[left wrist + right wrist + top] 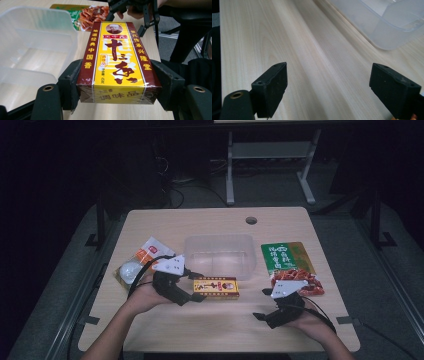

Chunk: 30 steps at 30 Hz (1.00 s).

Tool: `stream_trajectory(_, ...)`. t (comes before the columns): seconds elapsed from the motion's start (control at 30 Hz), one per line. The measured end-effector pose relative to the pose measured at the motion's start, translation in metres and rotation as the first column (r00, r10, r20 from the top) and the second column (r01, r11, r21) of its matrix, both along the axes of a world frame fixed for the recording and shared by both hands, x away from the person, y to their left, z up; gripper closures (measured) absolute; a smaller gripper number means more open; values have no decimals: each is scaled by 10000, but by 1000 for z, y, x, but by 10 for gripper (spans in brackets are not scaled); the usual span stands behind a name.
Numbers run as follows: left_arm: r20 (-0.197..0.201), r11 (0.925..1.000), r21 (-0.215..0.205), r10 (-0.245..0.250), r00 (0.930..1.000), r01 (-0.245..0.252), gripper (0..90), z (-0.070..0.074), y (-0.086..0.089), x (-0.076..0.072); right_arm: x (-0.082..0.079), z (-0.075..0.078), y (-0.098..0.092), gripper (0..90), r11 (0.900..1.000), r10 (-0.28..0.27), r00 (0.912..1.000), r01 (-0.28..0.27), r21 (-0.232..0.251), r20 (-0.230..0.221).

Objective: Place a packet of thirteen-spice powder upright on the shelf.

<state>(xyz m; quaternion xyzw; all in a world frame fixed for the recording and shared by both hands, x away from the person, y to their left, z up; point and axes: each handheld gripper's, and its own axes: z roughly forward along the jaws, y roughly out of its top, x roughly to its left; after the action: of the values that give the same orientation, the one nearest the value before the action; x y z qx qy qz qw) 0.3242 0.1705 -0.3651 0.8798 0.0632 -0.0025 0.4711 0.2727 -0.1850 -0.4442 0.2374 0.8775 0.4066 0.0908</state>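
Yellow-and-maroon seasoning box (116, 62), Chinese lettering and a portrait on top, is lying flat on the table just before the clear tub.

Left tool (196, 286) clamped on something; right tool (263, 304) gapes wide.

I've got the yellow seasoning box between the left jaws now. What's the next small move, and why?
Probably lift the seasoning box a little off the table and carry it toward the clear plastic tub. The left gripper has its pads against both long sides of the box near one end, the tub sits just beyond it, and the right gripper waits open over bare wood, out of the way.
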Motion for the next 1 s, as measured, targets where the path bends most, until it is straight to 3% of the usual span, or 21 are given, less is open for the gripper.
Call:
stream_trajectory(0.23, 124, 10000, -14, 10, 9999, -9, 318, 15, -7, 13, 0, 0, 1, 144, 9998, 126, 9998, -128, 124, 161)
stream_trajectory(0.5, 216, 9996, 268, 98, 9997, -104, 318, 22, -15, 34, -1, 0, 4, 142, 9993, 337, 9993, -339, 131, 165)
stream_trajectory(0.77, 586, 9980, 631, 52, 9983, -89, 318, 33, -26, 58, -5, 0, 7, 141, 9982, 542, 9983, -547, 233, 228)
stream_trajectory(1.0, 546, 9968, 803, 18, 9985, -62, 318, 36, -38, 81, -4, 0, 4, 141, 9983, 495, 9985, -501, 287, 215)
